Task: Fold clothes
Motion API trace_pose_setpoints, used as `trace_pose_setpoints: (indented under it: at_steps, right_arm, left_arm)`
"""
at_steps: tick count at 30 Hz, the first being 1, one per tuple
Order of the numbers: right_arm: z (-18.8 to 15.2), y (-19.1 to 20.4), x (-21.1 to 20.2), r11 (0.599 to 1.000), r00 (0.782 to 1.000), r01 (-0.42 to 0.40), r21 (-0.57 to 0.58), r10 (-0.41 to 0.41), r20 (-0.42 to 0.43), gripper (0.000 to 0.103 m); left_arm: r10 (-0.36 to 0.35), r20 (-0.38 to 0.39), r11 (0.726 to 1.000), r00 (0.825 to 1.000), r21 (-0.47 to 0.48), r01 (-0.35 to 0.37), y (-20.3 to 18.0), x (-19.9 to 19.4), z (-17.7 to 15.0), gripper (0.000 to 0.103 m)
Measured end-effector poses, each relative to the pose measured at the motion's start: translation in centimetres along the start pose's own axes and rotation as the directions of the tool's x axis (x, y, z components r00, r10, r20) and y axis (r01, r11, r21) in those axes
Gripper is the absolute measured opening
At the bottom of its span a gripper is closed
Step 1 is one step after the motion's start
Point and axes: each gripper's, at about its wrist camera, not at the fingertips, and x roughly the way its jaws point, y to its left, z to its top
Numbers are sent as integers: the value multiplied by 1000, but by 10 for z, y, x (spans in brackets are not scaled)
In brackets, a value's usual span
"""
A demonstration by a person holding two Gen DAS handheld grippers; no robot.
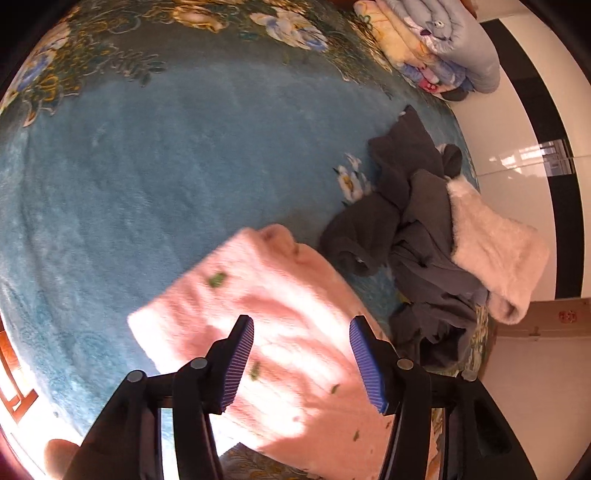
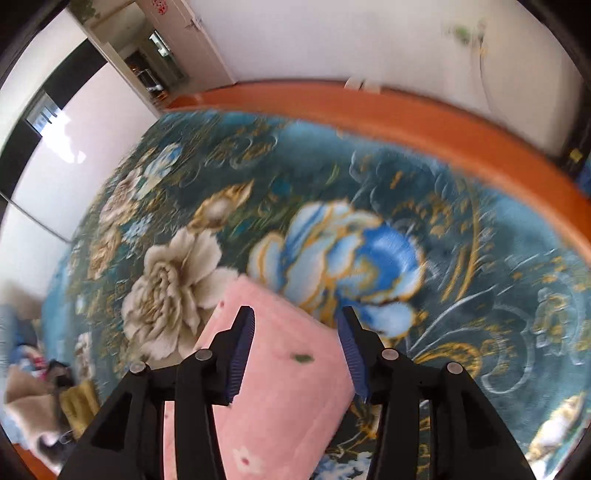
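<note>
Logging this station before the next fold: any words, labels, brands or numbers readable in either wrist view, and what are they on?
No readable text in either view.
Red mark on the cardboard box: too small and blurred to read.
Red decoration on the door: no legible characters.
Pink garment: only green specks and small flowers, no label showing.
Blue floral blanket: pattern only.

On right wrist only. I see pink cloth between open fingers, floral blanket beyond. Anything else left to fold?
Observer: Yes, the left wrist view shows a dark grey clothes heap lying unfolded on the blanket.
Operator: Only grey stuff?
Observer: No, a fluffy white garment lies against the heap's far side.
Operator: Left tool?
Observer: The left tool is open above the pink cloth, gripping nothing.
Operator: Anything already done?
Observer: Folded quilts are stacked at the blanket's far edge.
</note>
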Motion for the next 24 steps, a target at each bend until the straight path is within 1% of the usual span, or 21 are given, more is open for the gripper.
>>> trace_pose_setpoints:
  at_steps: [1, 2, 3, 5, 6, 7, 8, 9, 11, 13, 16, 18, 19, 21, 22, 23, 24]
  right_arm:
    - [-3, 13, 1, 998, 998, -60, -26, 60, -15, 48]
    - [-11, 31, 11, 992, 991, -101, -79, 93, -91, 49]
    - [-20, 50, 22, 981, 977, -142, -132, 118, -178, 49]
    - [-45, 83, 46, 961, 941, -201, -189, 135, -311, 49]
    - [-57, 96, 56, 957, 926, -218, -189, 142, -349, 49]
    - [-66, 106, 65, 958, 919, -219, -184, 139, -369, 49]
    - [-76, 115, 74, 963, 914, -197, -186, 112, -391, 49]
    - [-85, 122, 85, 970, 907, -156, -184, 67, -416, 49]
    - [-93, 126, 102, 986, 887, -111, -123, 42, -460, 49]
    - [-97, 127, 109, 995, 884, -65, -77, 22, -468, 49]
    - [-93, 133, 115, 995, 898, 11, -100, -54, -437, 49]
    - [-92, 134, 123, 994, 889, 54, -97, -92, -448, 49]
    - [-90, 132, 128, 994, 879, 67, -90, -102, -466, 48]
    - [-91, 127, 137, 992, 860, 99, -80, -126, -494, 32]
    - [-91, 124, 139, 991, 857, 108, -74, -130, -498, 28]
    - [-91, 121, 141, 991, 856, 115, -68, -134, -500, 24]
    - [-91, 119, 142, 992, 854, 113, -63, -129, -503, 22]
  left_arm:
    - [9, -14, 1000, 1000, 14, -9, -11, 11, -1, 58]
    - [19, -28, 999, 999, 28, -18, -22, 21, -2, 58]
    - [36, -40, 999, 999, 29, -35, -30, 33, -3, 58]
    - [68, -60, 998, 996, -11, -68, -37, 55, -7, 58]
    - [84, -73, 996, 994, -33, -87, -38, 66, -8, 58]
    - [101, -87, 993, 991, -55, -106, -39, 76, -8, 58]
    - [118, -91, 990, 989, -70, -124, -40, 83, -7, 58]
    - [135, -92, 986, 987, -82, -142, -40, 90, -6, 58]
    - [156, -81, 981, 984, -104, -164, -40, 95, -3, 58]
    - [170, -80, 976, 982, -123, -179, -39, 98, 1, 58]
    - [208, -91, 966, 974, -140, -219, -38, 103, 7, 56]
    - [234, -99, 958, 967, -148, -246, -37, 107, 11, 54]
    - [246, -102, 954, 964, -151, -259, -35, 108, 12, 52]
    - [256, -119, 948, 959, -162, -273, -31, 110, 14, 46]
    - [259, -125, 946, 958, -167, -278, -29, 111, 15, 43]
    - [260, -129, 945, 957, -172, -280, -27, 111, 15, 42]
    - [260, -131, 943, 956, -177, -281, -24, 111, 15, 37]
